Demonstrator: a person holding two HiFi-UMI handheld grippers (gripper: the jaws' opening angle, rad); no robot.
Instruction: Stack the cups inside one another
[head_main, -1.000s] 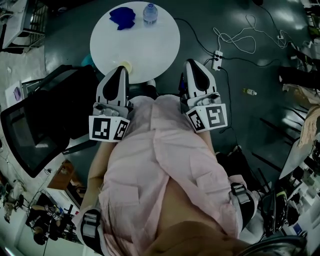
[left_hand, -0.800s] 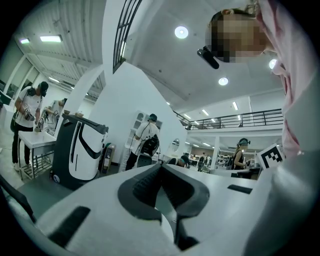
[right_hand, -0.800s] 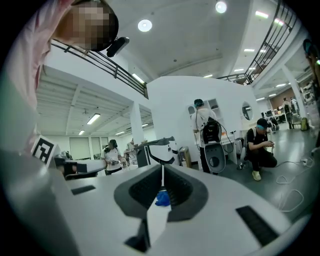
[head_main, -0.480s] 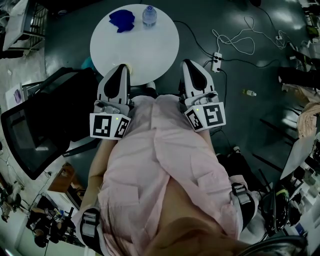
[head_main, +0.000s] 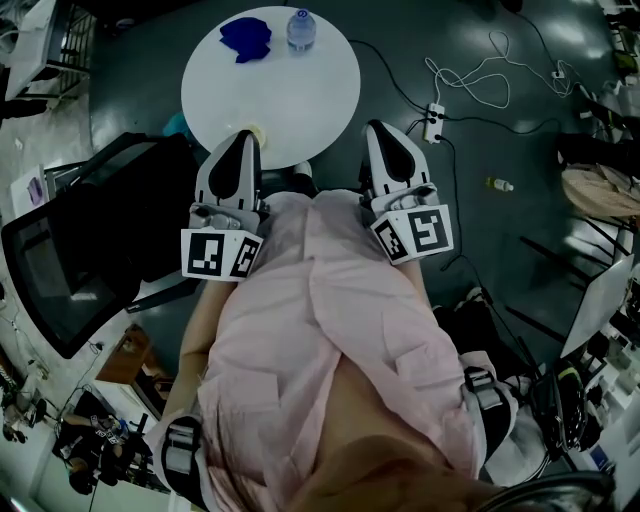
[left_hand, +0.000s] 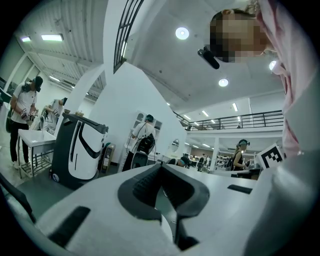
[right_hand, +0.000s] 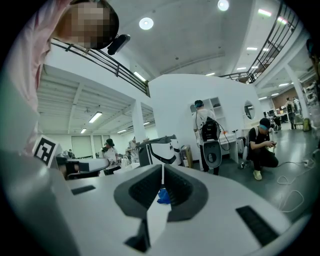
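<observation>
Left tongs (head_main: 244, 140), by what may be a cup (head_main: 253, 130), and right tongs (head_main: 381, 130) both clenched empty.

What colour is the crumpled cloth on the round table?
The crumpled cloth is dark blue; the head view shows it best.

Dark floor (head_main: 480, 230) with white cables (head_main: 470, 72), round white table (head_main: 290, 100), bright ceiling downlights (left_hand: 182, 33).
</observation>
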